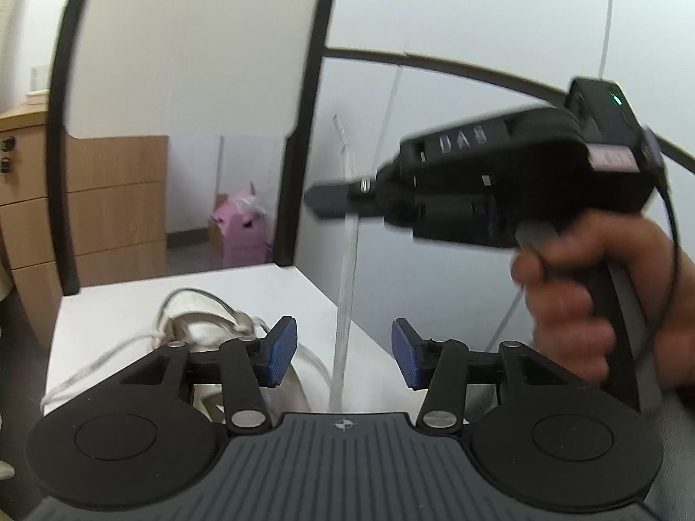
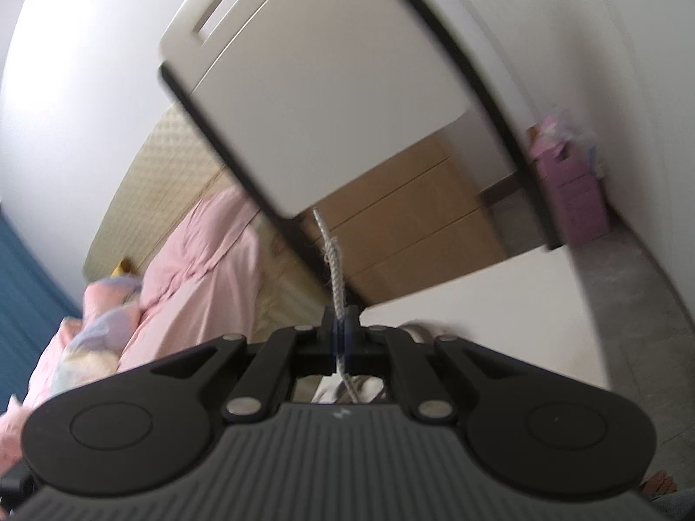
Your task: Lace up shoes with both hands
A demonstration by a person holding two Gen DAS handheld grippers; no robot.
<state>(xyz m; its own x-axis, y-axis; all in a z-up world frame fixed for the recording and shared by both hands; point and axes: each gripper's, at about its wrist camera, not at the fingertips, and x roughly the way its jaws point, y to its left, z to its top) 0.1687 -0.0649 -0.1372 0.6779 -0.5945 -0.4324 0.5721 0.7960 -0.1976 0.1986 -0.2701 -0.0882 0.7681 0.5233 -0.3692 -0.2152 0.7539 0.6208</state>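
A white shoe (image 1: 204, 332) lies on the white table (image 1: 108, 317), partly hidden behind my left gripper's fingers. My left gripper (image 1: 343, 358) is open, its blue pads apart, and a taut lace (image 1: 347, 286) rises between them without touching. Up above the table a hand (image 1: 573, 304) holds my right gripper (image 1: 325, 202), shut on that lace, whose tip pokes out above it. In the right wrist view the right gripper (image 2: 342, 325) pinches the lace (image 2: 332, 260); the shoe (image 2: 369, 386) shows only through the linkage. A second lace (image 1: 87, 373) trails off the shoe to the left.
A white panel with a black frame (image 1: 304, 108) stands at the table's far edge. Wooden drawers (image 1: 117, 199) and a pink box (image 1: 241, 234) are beyond it on the floor. A bed with pink bedding (image 2: 195, 269) lies to the left in the right wrist view.
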